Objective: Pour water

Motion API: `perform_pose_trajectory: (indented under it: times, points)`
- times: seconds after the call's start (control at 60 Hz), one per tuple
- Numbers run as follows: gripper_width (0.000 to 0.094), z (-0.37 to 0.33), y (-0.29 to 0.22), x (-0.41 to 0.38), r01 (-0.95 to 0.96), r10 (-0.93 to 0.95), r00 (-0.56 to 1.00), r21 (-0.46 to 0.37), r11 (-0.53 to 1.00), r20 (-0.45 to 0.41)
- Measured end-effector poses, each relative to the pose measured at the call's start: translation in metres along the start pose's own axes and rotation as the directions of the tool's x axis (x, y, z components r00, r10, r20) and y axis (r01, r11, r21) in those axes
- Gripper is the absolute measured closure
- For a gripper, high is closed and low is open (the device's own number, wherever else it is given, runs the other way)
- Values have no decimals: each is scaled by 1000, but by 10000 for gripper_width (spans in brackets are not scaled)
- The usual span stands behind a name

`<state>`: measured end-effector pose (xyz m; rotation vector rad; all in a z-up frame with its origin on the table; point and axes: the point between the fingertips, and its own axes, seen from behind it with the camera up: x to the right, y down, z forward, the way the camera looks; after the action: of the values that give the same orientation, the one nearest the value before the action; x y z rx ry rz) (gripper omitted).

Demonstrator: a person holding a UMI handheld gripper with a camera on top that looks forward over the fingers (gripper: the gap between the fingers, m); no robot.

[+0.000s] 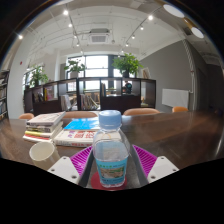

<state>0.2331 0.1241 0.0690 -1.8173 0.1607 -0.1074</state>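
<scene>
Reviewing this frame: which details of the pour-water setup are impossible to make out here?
Gripper view only:
- Water bottle, between the fingers: its base is cut off below them, and whether the pads press it is unclear.
- Water level: not readable.
- Pale cup left of the bottle: contents hidden.
- Books on the table: titles too small.

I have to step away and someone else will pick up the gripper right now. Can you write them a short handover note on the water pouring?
Gripper: shut on the water bottle, which stands upright between the fingers with its cap still on.
Job's things: a pale cup sits on the wooden table, off to one side of the bottle, in front of a stack of books.
Done: the bottle is grasped.
Left: the cap is not yet off, the bottle has not been tilted, and no pouring shows. Whether the cup holds any water cannot be told.
</scene>
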Motion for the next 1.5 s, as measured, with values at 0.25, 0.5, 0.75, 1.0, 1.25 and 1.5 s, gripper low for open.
perform_pose_trajectory:
  times: [0.25, 0.5, 0.75, 1.0, 1.25, 1.5]
  points:
    - [93, -97, 17, -24, -76, 77, 997, -33, 997, 18]
    - [94, -211, 50, -90, -68, 75, 994, -88, 994, 75]
    - [80, -281, 62, -159, 22, -3, 986, -110, 994, 168]
    - [72, -320, 39, -187, 89, -76, 975, -56, 994, 210]
    - [76, -337, 11, -186, 53, -49, 980, -13, 999, 191]
    - [79, -353, -3, -187, 42, -45, 983, 19, 999, 180]
